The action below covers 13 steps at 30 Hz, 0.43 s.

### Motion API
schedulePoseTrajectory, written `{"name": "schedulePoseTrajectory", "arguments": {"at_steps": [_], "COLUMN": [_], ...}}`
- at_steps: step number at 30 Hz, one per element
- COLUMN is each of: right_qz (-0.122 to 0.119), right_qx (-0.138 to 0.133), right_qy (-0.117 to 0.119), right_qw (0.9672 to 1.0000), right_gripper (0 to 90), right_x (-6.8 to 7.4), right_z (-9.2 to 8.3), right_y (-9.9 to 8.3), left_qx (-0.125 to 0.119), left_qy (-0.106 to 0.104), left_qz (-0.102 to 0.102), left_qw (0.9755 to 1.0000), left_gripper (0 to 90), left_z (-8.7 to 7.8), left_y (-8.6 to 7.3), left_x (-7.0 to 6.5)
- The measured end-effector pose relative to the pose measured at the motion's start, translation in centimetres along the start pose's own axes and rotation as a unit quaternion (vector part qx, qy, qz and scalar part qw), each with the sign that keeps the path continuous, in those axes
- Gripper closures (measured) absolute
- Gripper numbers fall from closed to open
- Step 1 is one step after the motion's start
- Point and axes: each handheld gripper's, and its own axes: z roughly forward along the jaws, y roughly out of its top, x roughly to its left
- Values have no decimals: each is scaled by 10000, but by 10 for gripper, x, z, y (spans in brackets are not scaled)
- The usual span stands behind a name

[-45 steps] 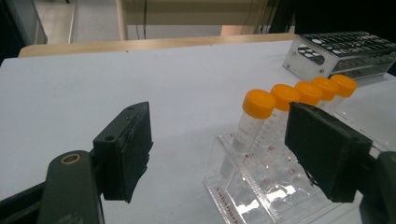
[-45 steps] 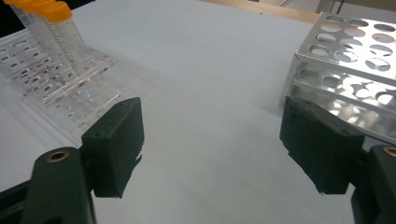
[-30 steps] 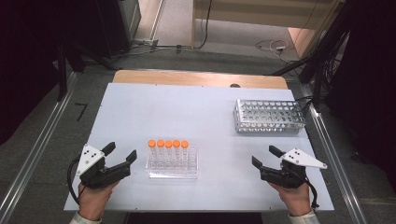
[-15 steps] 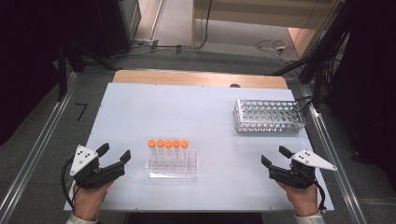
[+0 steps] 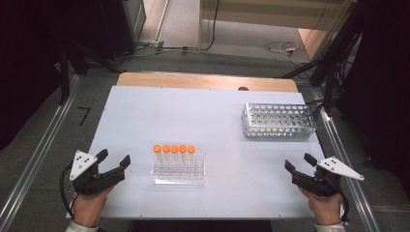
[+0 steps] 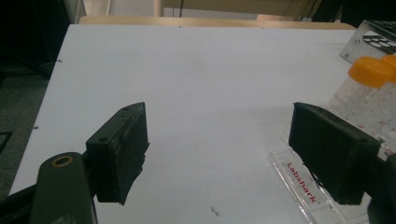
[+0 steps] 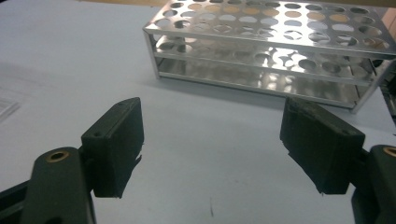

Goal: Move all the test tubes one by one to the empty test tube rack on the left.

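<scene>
Nothing has been moved yet: five orange-capped tubes [image 5: 174, 155] stand in the clear rack [image 5: 178, 178], and the metal rack [image 5: 279, 120] is empty. The left gripper [image 5: 114, 162] and the right gripper [image 5: 299, 162] both gape wide, holding nothing.

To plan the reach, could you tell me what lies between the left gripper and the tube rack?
Nothing: the high view shows bare table between the left gripper and the tube rack.

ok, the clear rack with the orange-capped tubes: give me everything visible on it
The clear rack looks like transparent acrylic, a low block standing flat on the white table near its front edge, left of centre. It holds five upright tubes with orange caps in one row along its far side. The left gripper view shows red "Labshark" lettering on its base lip. Nothing touches it; the left tool is beside it, jaws open.
</scene>
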Motion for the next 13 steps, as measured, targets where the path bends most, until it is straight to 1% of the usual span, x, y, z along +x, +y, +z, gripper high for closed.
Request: {"name": "schedulePoseTrajectory", "arguments": {"at_steps": [4, 9, 11, 13], "right_qz": [81, 296, 388, 463], "right_qx": [67, 195, 278, 351], "right_qy": [-170, -389, -481, -561], "right_qw": [9998, 9986, 9977, 9967], "right_gripper": [201, 199, 190, 171], "right_x": [-10, -26, -32, -39], "right_z": [2, 4, 6, 9], "right_y": [-4, -11, -14, -19], "left_qx": [48, 111, 163, 265], "left_qy": [46, 117, 158, 237], "left_qz": [-30, -99, -92, -109], "left_qw": [10000, 9998, 9997, 9993], "left_gripper": [194, 193, 193, 190], "left_z": [2, 5, 7, 12], "left_y": [-2, -4, -6, -9], "left_x": [2, 7, 9, 11]}}
